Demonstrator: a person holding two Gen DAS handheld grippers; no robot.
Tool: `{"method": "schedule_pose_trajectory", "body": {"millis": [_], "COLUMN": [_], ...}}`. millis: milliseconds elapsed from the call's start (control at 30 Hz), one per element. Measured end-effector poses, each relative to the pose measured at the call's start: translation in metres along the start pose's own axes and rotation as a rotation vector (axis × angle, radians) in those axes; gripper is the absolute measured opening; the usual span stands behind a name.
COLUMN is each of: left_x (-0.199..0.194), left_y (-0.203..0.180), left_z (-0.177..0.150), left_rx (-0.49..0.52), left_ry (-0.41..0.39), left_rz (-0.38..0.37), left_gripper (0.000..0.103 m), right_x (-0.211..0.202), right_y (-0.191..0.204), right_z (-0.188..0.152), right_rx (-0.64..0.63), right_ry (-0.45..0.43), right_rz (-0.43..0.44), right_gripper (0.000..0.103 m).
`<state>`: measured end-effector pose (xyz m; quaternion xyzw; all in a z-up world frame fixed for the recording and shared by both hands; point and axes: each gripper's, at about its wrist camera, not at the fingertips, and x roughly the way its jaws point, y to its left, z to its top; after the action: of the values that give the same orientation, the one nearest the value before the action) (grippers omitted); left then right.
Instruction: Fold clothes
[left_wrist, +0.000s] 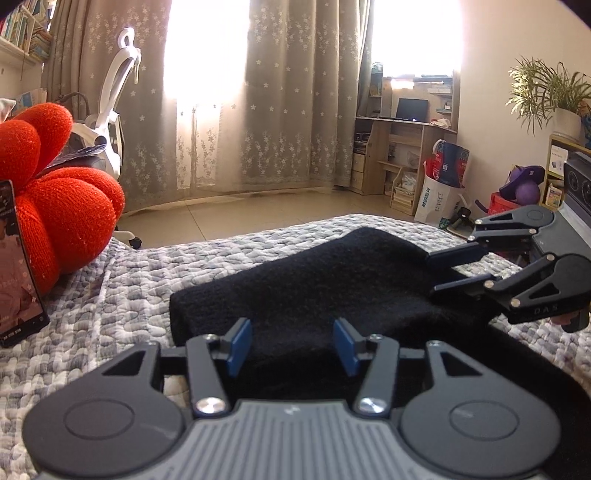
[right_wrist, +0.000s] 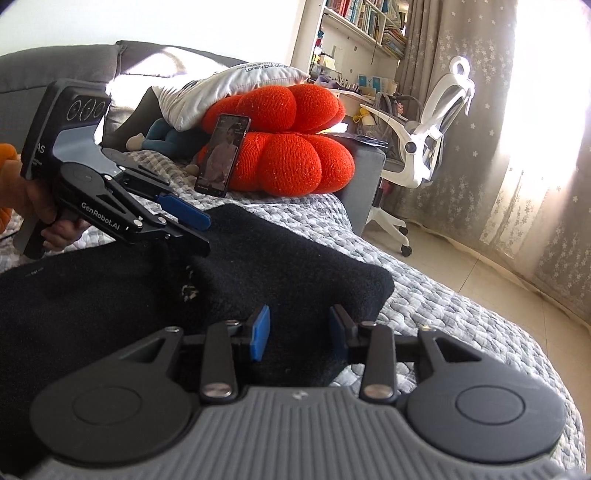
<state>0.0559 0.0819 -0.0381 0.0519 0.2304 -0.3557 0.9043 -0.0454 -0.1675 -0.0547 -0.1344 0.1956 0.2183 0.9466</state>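
Looking across your setup from the left side, you had a phone (left_wrist: 18, 258) propped against the big orange cushion (left_wrist: 59, 199), both sitting on the grey quilted bed (left_wrist: 122, 280). Then came the black garment (left_wrist: 314, 273), lying across the quilt already doubled over into a thick slab, with its rounded folded end pointing out toward the floor.

Your left gripper (left_wrist: 291, 345) sat over the near edge of it with the blue pads standing apart, roughly halfway open. Cloth showed between them, but the pads weren't pressing on it, so I'd say you held nothing there. Further right, your right gripper (right_wrist: 299, 338) was the same story: jaws parted, a bit narrower than the left, hovering above the fabric without pinching it. From the left wrist view its fingers pointed in at the far right side of the garment.

That thing looked like fuzzy knit or fleece, so my guess was soft, floppy and light, with no stiffness at all. It'd probably sag and slide open if you grabbed only the top layer. I'd have pinched through both layers right at the edge, one gripper near each corner, and kept the two grips well apart.
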Motion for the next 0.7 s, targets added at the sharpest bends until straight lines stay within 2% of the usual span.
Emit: {"method": "schedule_pose_trajectory", "body": {"millis": [67,233,367,567,700], "left_x": [-0.009,-0.029,-0.041,-0.054,-0.064], "left_y": [0.001,-0.003,-0.01,-0.02,-0.025], "left_z": [0.004,0.006,0.003,-0.005,-0.015], "left_rx": [-0.052,-0.159,-0.204,-0.268,-0.322], "left_ry": [0.015,0.111,0.174,0.262,0.306], "left_rz": [-0.011,0.001,0.012,0.014,-0.007], "left_gripper": [0.068,0.068,0.07,0.075,0.075], "right_x": [-0.008,-0.027,-0.042,-0.058,-0.068], "right_y": [0.001,0.007,0.014,0.027,0.027], "right_z": [0.004,0.015,0.021,0.023,0.018], "right_rx": [0.035,0.096,0.135,0.191,0.287], "right_ry": [0.018,0.094,0.148,0.26,0.291], "right_rz": [0.003,0.01,0.026,0.032,0.071], "right_gripper": [0.052,0.052,0.058,0.059,0.06]}}
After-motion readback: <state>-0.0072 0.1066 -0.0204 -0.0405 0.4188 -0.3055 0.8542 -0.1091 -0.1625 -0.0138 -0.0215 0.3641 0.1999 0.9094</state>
